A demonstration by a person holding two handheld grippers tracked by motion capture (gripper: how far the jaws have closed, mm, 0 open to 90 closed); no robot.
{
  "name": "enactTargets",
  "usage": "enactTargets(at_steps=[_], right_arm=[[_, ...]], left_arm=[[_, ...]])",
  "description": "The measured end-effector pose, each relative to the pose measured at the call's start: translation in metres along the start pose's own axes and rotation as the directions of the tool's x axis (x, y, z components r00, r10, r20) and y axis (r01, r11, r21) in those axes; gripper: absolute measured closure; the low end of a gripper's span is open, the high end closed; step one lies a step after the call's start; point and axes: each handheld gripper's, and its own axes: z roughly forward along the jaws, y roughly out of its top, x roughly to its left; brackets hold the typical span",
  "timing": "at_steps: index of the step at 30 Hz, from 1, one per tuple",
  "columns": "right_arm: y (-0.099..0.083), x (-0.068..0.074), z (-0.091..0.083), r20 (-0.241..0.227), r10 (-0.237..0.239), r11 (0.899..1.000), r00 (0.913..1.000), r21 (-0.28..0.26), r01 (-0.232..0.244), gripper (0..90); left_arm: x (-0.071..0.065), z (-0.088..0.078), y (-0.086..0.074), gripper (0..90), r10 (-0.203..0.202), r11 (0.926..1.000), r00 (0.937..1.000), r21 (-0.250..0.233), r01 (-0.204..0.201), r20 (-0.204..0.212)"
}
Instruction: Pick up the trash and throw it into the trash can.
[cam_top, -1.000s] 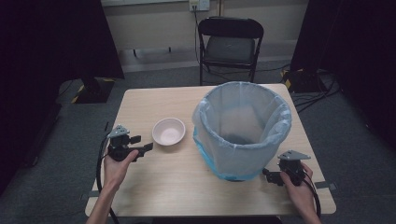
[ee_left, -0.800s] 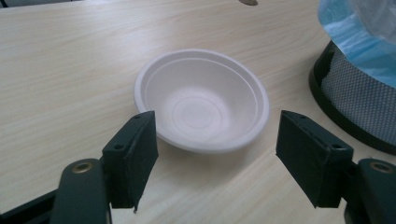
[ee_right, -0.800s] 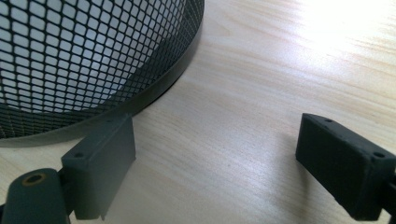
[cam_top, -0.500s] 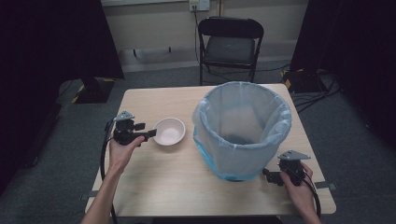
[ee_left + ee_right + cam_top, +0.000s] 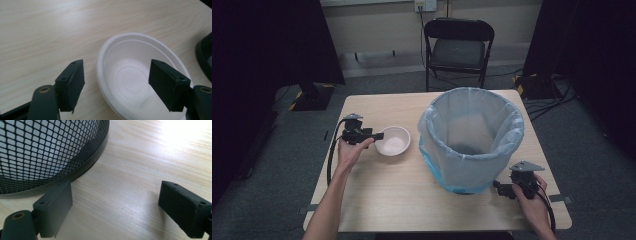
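A white foam bowl (image 5: 393, 140) (image 5: 140, 80) lies empty on the wooden table (image 5: 382, 195), left of a mesh bin (image 5: 472, 140) lined with a pale blue bag. My left gripper (image 5: 378, 135) (image 5: 116, 85) is open, its jaws straddling the bowl's left rim, one outside it and one over the inside. My right gripper (image 5: 499, 187) (image 5: 115, 207) is open and empty, low over the table at the bin's front right base (image 5: 50, 152).
A black folding chair (image 5: 458, 47) stands beyond the table's far edge. Cables trail from both grippers. Bare tabletop lies in front of the bowl and bin.
My left gripper has moved right and slightly away from me, up to the bowl's rim. The right gripper has stayed put.
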Motion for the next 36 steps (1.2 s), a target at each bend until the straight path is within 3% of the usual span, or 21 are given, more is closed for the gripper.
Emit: enactTargets(at_steps=[6,13,18,22,27,31,36], right_arm=[[0.0,0.0,0.0,0.0,0.0,1.0,1.0,0.0,0.0,11.1],[0.0,0.0,0.0,0.0,0.0,1.0,1.0,0.0,0.0,11.1],[0.0,0.0,0.0,0.0,0.0,1.0,1.0,0.0,0.0,11.1],[0.0,0.0,0.0,0.001,-0.001,1.0,1.0,0.0,0.001,11.1],[0.0,0.0,0.0,0.001,0.0,1.0,1.0,0.0,0.0,11.1],[0.0,0.0,0.0,0.001,-0.001,1.0,1.0,0.0,0.001,11.1],[0.0,0.0,0.0,0.001,0.0,1.0,1.0,0.0,0.0,11.1]], left_arm=[[0.008,0.016,-0.006,31.5,-0.039,0.9987,0.9991,0.031,0.04,-0.016],[0.006,0.027,-0.008,43.6,-0.015,0.997,0.9996,0.076,0.017,-0.024],[0.007,0.035,-0.012,49.9,-0.029,0.9938,0.9996,0.107,0.029,-0.002],[0.006,0.038,-0.012,61.0,-0.044,0.9938,0.9989,0.103,0.042,0.016],[0.001,0.041,-0.012,79.4,-0.036,0.9937,0.9986,0.108,0.031,0.04],[-0.001,0.037,-0.008,85.7,-0.032,0.998,0.9984,0.056,0.029,0.046],[-0.004,0.033,-0.006,86.2,-0.025,0.9987,0.9989,0.046,0.023,0.041]])
